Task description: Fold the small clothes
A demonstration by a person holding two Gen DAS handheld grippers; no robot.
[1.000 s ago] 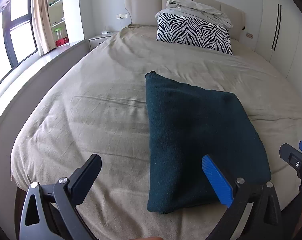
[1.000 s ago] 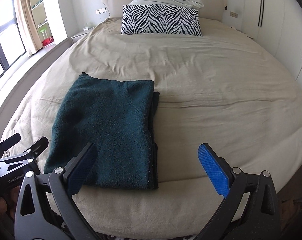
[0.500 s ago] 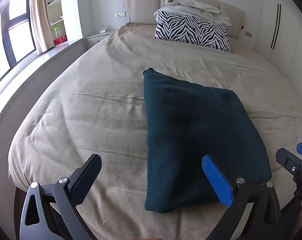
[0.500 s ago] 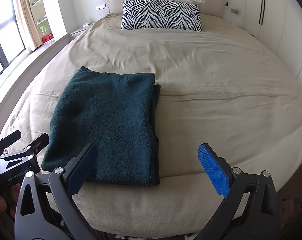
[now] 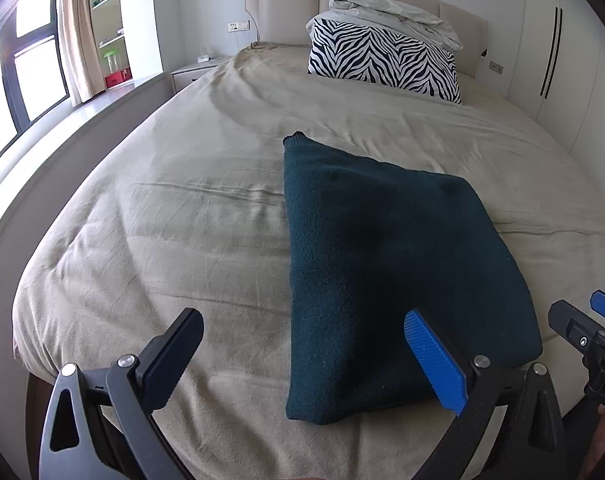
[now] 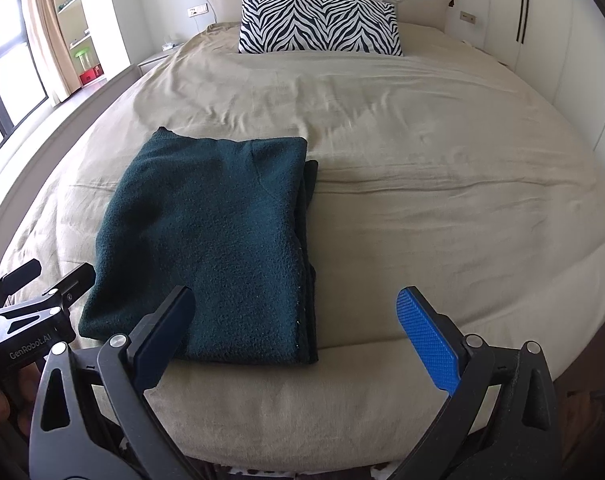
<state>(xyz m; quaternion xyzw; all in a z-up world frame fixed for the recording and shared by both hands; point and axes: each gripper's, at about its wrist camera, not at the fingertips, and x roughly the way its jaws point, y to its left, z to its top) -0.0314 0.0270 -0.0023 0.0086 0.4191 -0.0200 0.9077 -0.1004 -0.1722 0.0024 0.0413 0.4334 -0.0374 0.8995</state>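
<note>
A dark green knit sweater (image 5: 386,264) lies folded into a flat rectangle on the beige bed near its foot edge; it also shows in the right wrist view (image 6: 214,240). My left gripper (image 5: 302,356) is open and empty, held just short of the sweater's near left corner. My right gripper (image 6: 294,328) is open and empty, held just short of the sweater's near right corner. Each gripper shows at the edge of the other's view: the right one (image 5: 582,328), the left one (image 6: 34,300).
The beige bed sheet (image 6: 422,152) covers the whole bed. A zebra-striped pillow (image 5: 382,64) with a crumpled white duvet (image 5: 394,16) on it lies at the headboard. A window ledge (image 5: 62,128) runs along the left. White wardrobes (image 6: 562,40) stand on the right.
Both grippers have drawn back slightly toward the foot of the bed and stayed open. The sweater has not moved.
</note>
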